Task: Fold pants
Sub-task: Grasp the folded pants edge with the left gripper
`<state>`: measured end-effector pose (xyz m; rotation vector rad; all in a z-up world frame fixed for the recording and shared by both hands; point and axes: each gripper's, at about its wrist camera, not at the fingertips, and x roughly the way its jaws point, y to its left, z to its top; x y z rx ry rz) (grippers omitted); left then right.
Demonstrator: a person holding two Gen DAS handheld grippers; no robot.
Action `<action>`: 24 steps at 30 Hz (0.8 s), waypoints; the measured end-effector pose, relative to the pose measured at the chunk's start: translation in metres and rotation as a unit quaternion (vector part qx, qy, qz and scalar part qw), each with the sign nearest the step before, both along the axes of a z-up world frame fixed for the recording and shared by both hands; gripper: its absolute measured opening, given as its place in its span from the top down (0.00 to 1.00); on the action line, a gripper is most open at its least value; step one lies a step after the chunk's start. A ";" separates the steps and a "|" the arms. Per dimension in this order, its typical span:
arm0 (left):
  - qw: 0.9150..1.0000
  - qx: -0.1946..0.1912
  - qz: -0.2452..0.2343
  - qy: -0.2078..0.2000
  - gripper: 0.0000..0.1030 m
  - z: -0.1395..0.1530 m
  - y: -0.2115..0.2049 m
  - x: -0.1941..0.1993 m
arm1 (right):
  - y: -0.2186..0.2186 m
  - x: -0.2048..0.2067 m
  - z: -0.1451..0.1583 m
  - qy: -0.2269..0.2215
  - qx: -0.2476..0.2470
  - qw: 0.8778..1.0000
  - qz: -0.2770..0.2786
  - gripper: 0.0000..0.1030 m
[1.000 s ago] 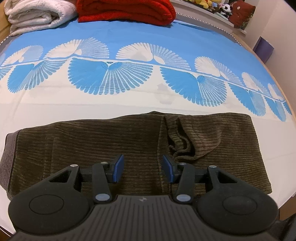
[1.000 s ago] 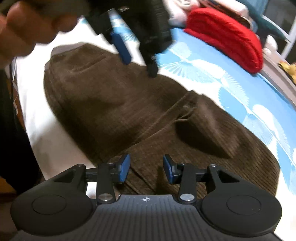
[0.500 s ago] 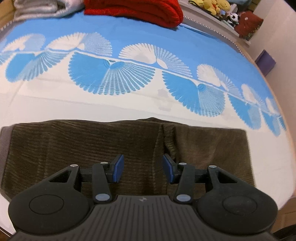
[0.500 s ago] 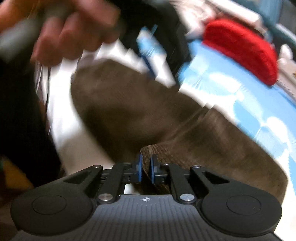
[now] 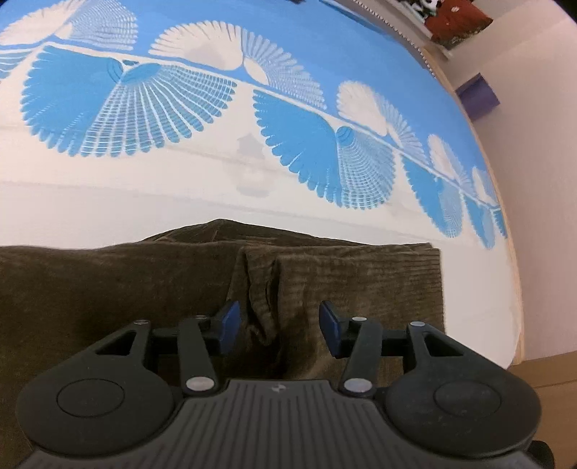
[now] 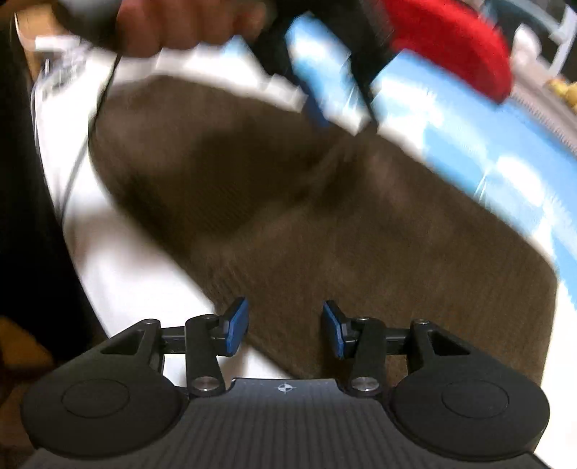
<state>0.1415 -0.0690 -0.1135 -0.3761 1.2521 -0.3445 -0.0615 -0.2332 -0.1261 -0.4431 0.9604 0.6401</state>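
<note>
My left claw (image 5: 277, 326), jaws just eased wider apart, hovers over a rumpled fold in the brown corduroy pants (image 5: 360, 285); my right claw (image 6: 285, 330), jaws just sprung apart, grips nothing above their near edge. The pants lie folded on the white-and-blue fan-print bedspread (image 5: 180, 187), a red blanket (image 6: 454, 39) beyond

Pants (image 5: 360, 288): one, brown corduroy. Bed sheet (image 5: 180, 202): one, blue-white fan print. Red blanket (image 6: 454, 43): one, upper right of right wrist frame. Hand (image 6: 180, 25): one, upper left.
</note>
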 end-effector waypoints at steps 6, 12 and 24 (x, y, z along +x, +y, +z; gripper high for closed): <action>0.999 0.045 -0.008 0.007 0.44 -0.030 -0.015 0.019 | 0.005 -0.013 -0.006 -0.022 -0.035 0.998 0.043 0.49; 0.992 0.093 -0.072 -0.050 0.92 -0.008 -0.028 0.013 | -0.005 -0.011 0.002 -0.011 -0.010 1.000 0.027 0.49; 0.991 0.067 -0.028 -0.116 0.93 0.031 0.005 -0.005 | -0.037 -0.009 0.017 0.006 0.035 0.999 -0.036 0.49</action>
